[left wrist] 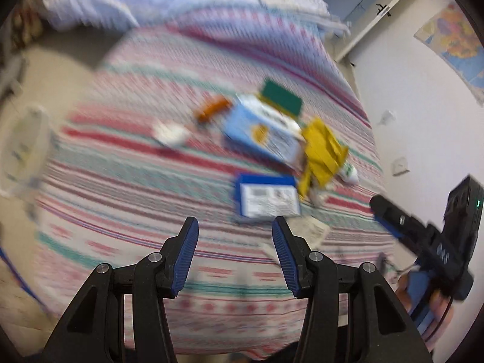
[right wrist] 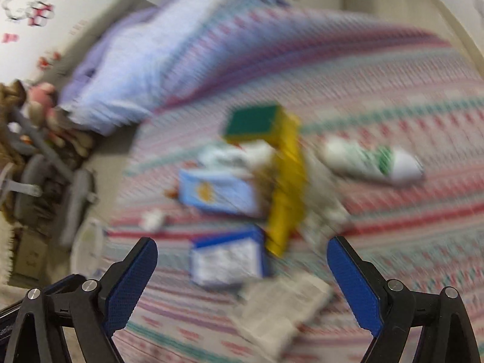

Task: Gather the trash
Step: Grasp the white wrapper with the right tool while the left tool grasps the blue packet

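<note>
Both views are motion-blurred. Trash lies scattered on a striped bedspread [left wrist: 121, 181]: a blue and white small box [left wrist: 267, 198] [right wrist: 227, 257], a light blue carton [left wrist: 260, 130] [right wrist: 216, 192], a yellow wrapper [left wrist: 322, 151] [right wrist: 286, 187], a green-topped sponge [left wrist: 282, 96] [right wrist: 252, 121], an orange piece [left wrist: 211, 109], a white crumpled wad [left wrist: 171, 131] [right wrist: 152, 219], a white and green tube [right wrist: 373, 163] and a paper leaflet [right wrist: 281, 305]. My left gripper [left wrist: 236, 227] is open and empty, just short of the small box. My right gripper [right wrist: 242, 248] is open and empty above the box and leaflet; it also shows in the left wrist view [left wrist: 423, 236].
A lilac pillow [left wrist: 99, 3] [right wrist: 145, 60] lies at the head of the bed. A white bin [left wrist: 25, 148] [right wrist: 87, 242] stands on the floor beside the bed. Grey chair legs [right wrist: 45, 181] and soft toys are at the left. A white wall [left wrist: 423, 106] borders the bed's right side.
</note>
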Demonstrator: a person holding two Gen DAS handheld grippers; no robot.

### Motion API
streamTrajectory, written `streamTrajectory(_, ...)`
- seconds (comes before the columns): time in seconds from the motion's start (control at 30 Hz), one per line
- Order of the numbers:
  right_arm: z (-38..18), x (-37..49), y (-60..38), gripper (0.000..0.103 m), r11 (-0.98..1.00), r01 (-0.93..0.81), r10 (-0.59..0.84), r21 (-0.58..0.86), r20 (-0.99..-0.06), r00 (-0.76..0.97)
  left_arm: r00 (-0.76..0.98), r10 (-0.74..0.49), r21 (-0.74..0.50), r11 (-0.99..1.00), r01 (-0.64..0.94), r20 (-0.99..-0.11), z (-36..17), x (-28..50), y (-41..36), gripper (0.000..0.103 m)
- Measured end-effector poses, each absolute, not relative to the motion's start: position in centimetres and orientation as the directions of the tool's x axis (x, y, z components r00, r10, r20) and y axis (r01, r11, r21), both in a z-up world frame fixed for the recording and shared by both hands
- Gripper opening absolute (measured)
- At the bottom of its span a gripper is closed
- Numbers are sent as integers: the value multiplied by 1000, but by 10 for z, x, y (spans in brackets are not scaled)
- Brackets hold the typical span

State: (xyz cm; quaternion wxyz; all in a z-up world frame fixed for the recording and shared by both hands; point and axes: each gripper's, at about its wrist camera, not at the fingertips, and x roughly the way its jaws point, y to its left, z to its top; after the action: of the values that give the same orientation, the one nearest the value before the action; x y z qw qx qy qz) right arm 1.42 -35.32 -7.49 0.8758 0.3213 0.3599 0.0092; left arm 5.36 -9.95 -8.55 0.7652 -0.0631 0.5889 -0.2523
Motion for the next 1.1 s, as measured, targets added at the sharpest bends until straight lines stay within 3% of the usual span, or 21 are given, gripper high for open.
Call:
streamTrajectory(0.27, -141, -8, -351, 93, 655, 320, 360, 685, -655, 664, 122, -529, -486, 832, 267, -839, -134, 71, -101, 53)
streamTrajectory(0.4, -152, -19, -342, 92, 653, 346, 319, 674, -659, 682, 112, -569, -526, 807, 268, -815, -142, 84, -110, 54)
streamTrajectory(0.73, -183, -24, -333, 70, 555, 404, 322, 728, -635, 702, 57, -572, -538, 798, 272, -818, -173, 93, -139, 54)
streamTrajectory(0.8, -182, -23, -330, 61, 550, 390, 323, 739, -619, 716, 69, -572, -537, 800, 269, -818, -176, 95, -141, 49)
streamTrajectory(0.87, -182, -20, -325, 32, 538, 386, 337, 749, -611, 716, 71, -564, -525, 802, 285, -823, -177, 95, -145, 36)
streamTrajectory(0.9, -183, -18, -323, 26, 537, 390, 338, 748, -614, 713, 72, -563, -524, 803, 284, -823, -177, 94, -146, 31)
streamTrajectory(0.97, -185, -17, -322, 17, 532, 394, 331, 749, -613, 717, 70, -575, -539, 798, 270, -815, -177, 96, -145, 27)
streamTrajectory(1.1, -179, -17, -322, 15, 529, 386, 320, 755, -599, 734, 73, -592, -559, 790, 251, -803, -173, 96, -131, 24)
